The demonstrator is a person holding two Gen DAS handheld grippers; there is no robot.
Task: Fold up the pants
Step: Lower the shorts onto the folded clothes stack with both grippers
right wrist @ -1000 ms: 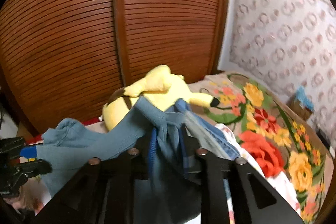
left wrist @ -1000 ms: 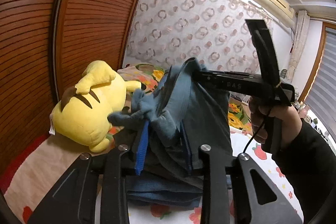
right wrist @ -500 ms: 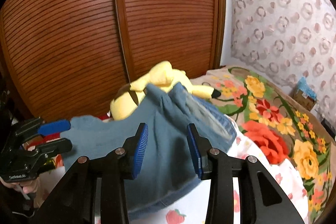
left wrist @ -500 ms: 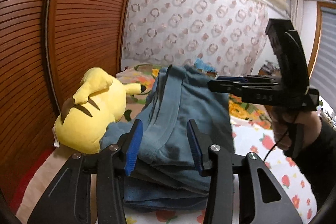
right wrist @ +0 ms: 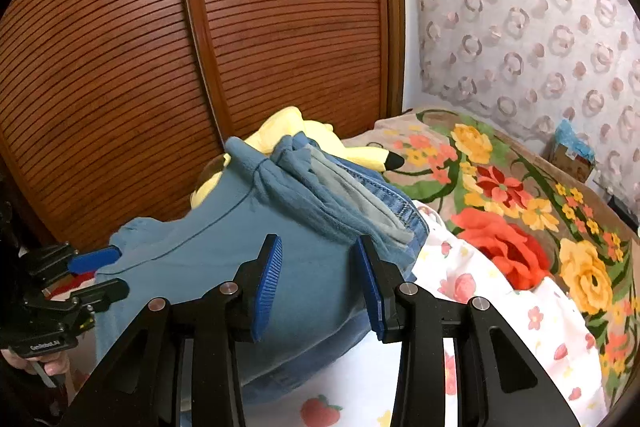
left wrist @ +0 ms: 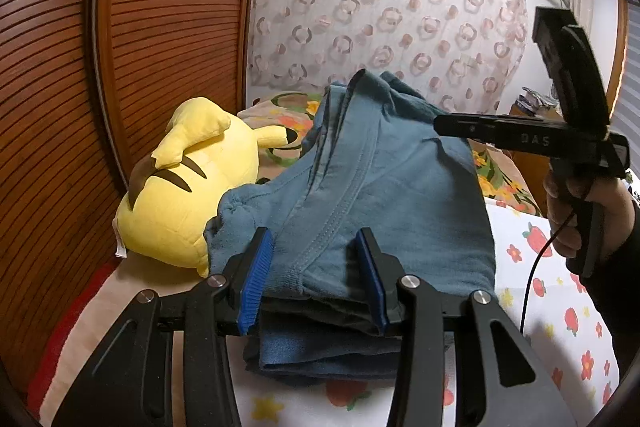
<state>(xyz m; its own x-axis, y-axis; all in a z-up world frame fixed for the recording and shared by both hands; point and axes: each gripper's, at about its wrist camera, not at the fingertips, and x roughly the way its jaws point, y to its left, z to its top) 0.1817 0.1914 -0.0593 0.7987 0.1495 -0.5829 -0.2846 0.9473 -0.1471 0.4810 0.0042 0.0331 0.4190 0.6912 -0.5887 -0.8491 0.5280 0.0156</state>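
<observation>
Pants (left wrist: 384, 187) are stacked folded on the bed (right wrist: 472, 279), beside a yellow plush (left wrist: 188, 183). Left hand-held gripper (left wrist: 316, 275) and right hand-held gripper (right wrist: 318, 279) are parted, empty. Top fold should be pressed flat, edges squared.

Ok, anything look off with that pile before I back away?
Yes. The teal pants lie bunched on the stack, far end humped up, one corner slumped toward the yellow plush. Both the left gripper and right gripper are open.
</observation>
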